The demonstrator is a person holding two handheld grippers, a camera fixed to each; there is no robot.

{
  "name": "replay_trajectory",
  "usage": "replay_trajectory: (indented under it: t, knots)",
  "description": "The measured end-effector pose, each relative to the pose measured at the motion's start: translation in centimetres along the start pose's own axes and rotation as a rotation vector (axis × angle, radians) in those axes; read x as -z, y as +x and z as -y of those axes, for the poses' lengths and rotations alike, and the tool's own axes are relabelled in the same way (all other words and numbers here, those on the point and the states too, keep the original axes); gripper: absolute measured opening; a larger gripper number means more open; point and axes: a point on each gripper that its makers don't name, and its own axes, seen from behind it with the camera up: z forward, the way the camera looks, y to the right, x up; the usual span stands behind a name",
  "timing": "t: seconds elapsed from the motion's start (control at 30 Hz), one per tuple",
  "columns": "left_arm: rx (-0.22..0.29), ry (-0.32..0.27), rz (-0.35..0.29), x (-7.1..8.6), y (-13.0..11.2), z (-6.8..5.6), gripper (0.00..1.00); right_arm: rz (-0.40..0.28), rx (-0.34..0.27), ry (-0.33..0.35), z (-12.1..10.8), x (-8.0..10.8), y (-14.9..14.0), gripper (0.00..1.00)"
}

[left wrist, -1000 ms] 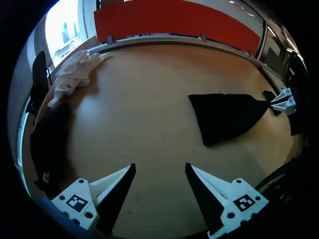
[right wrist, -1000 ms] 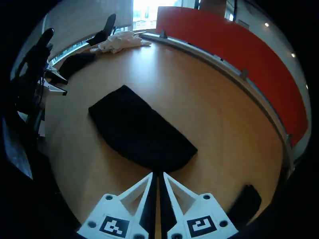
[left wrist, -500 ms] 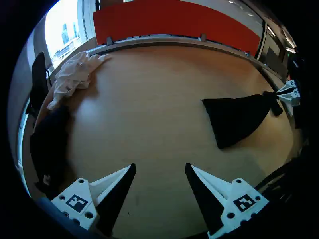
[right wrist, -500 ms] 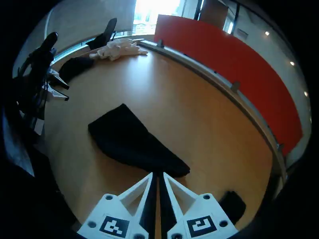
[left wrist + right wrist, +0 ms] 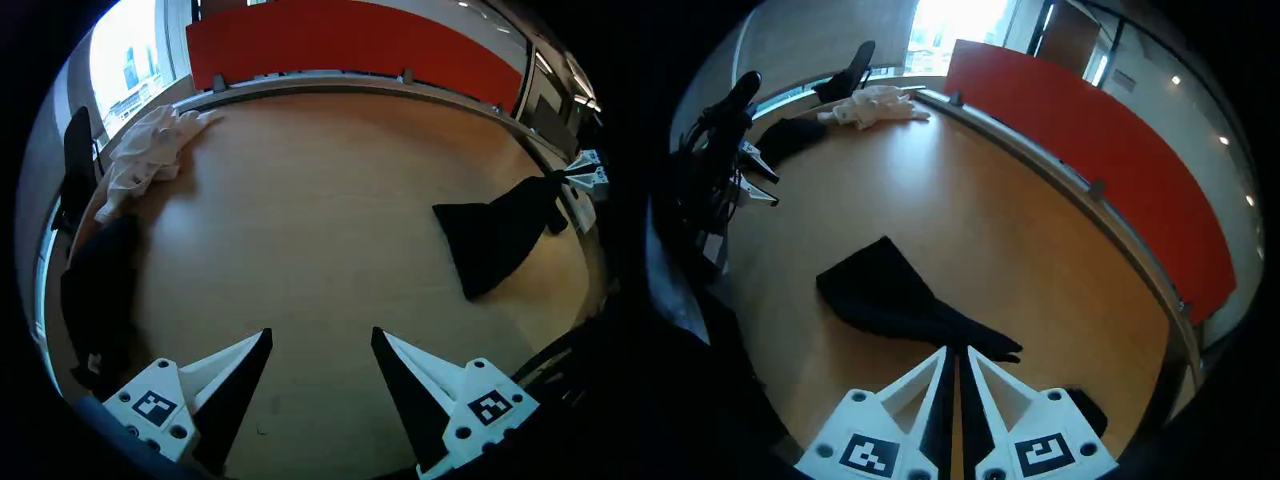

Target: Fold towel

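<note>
The black towel (image 5: pixel 880 292) lies bunched in a wedge near the edge of the counter (image 5: pixel 960 200), one corner pinched in the right tongs (image 5: pixel 958 352), while the left tongs (image 5: pixel 320 334) hang wide and empty well apart, so neat folding seems mostly ahead.

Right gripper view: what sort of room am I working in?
Probably an office: a long wooden desk with a red divider panel along its edge, an office chair and a window beyond.
</note>
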Motion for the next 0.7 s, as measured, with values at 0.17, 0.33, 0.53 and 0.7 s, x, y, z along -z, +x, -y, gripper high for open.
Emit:
replay_trajectory:
  t: [0.17,0.33,0.53,0.7]
  knots:
    - [0.000,-0.001,0.002,-0.1,0.0,-0.1,0.92,0.000,0.010,-0.007,-0.4,0.6,0.1,0.05]
    - [0.001,-0.005,0.002,-0.1,0.0,-0.3,0.92,-0.005,0.017,0.002,0.0,0.4,0.3,0.05]
    - [0.004,-0.009,-0.001,0.0,0.1,-0.5,0.92,-0.019,0.034,0.031,1.2,-0.2,1.1,0.05]
    - [0.006,-0.011,-0.006,0.1,0.2,-0.6,0.92,-0.032,0.051,0.061,2.6,-0.9,2.1,0.05]
